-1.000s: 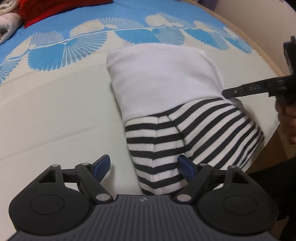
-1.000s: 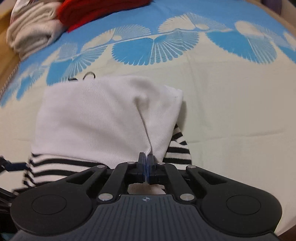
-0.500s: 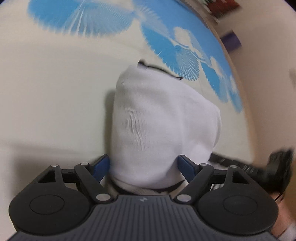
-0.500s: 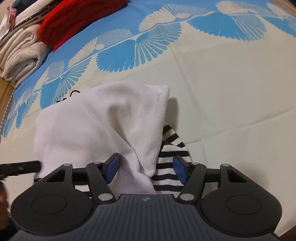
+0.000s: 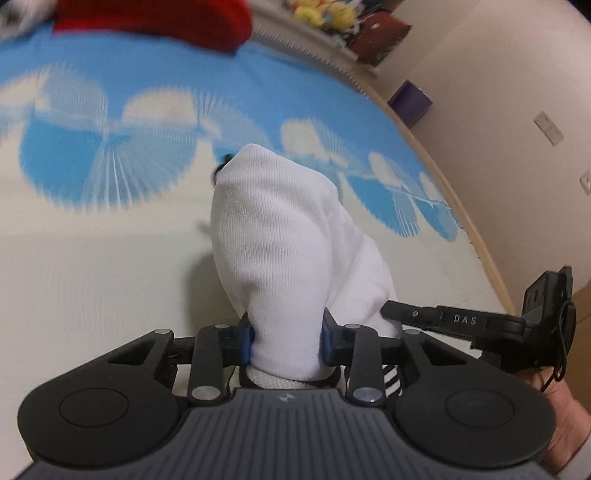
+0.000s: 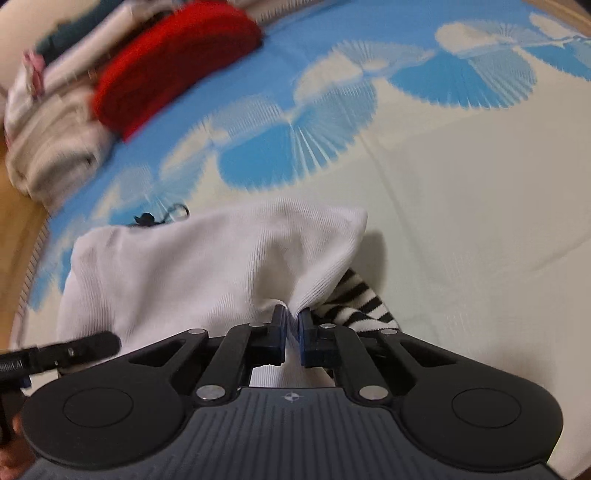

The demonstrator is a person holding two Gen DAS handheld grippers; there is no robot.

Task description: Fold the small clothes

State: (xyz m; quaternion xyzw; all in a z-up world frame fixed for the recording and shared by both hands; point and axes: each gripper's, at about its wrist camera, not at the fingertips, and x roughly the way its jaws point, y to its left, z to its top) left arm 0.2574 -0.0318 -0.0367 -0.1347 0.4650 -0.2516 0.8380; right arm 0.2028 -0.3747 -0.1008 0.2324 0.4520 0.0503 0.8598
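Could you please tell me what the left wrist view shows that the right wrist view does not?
Only the left wrist view shows the wall with its socket plates, the purple box and the yellow soft toys past the bed's edge.

Only the right wrist view shows the stack of folded pale clothes beside the red knit, and the garment's striped sleeve spread on the sheet.

Both show the white garment on the blue-patterned sheet, pinched by the left gripper and the right gripper.
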